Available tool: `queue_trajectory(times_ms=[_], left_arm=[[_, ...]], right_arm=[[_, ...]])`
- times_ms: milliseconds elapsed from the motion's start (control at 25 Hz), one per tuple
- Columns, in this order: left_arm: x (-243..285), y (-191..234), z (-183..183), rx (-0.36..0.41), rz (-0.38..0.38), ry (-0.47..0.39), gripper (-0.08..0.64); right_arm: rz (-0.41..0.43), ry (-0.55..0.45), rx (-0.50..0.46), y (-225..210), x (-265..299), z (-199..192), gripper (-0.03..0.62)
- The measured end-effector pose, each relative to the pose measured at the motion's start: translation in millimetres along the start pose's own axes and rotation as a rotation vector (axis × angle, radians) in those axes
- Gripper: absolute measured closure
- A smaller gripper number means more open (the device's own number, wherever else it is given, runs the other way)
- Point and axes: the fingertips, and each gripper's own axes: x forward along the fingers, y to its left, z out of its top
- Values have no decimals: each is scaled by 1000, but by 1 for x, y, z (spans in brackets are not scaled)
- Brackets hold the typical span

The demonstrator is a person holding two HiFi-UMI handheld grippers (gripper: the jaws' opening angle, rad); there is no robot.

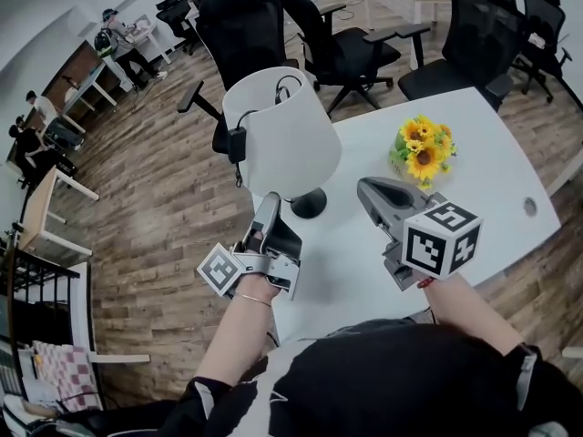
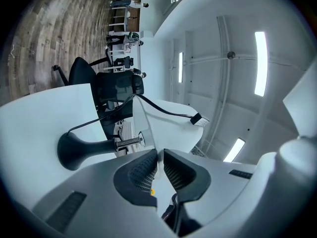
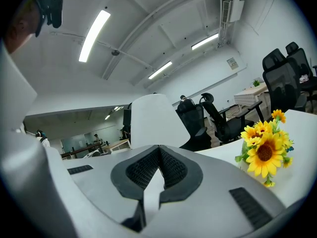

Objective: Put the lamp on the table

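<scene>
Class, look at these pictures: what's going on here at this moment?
A person holds a gripper in each hand at a white table. The left gripper is closed on the lower rim of the white shade of the lamp, whose black base appears to sit on the table near its edge. The right gripper is shut and empty, held above the table beside a bunch of sunflowers.

One lamp (image 1: 282, 135), one sunflower bunch (image 1: 422, 150), one white bench (image 1: 492, 153), and two tools: left tool (image 1: 271, 202), right tool (image 1: 366, 189). At least four black office chairs (image 1: 241, 35) behind.
</scene>
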Motion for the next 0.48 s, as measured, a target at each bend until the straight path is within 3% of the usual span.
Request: queue_trajectory(times_ms=[480], left_arm=[[-3, -1, -8, -8, 10, 22, 515]], right_arm=[[8, 7, 18, 4, 8, -4, 577]])
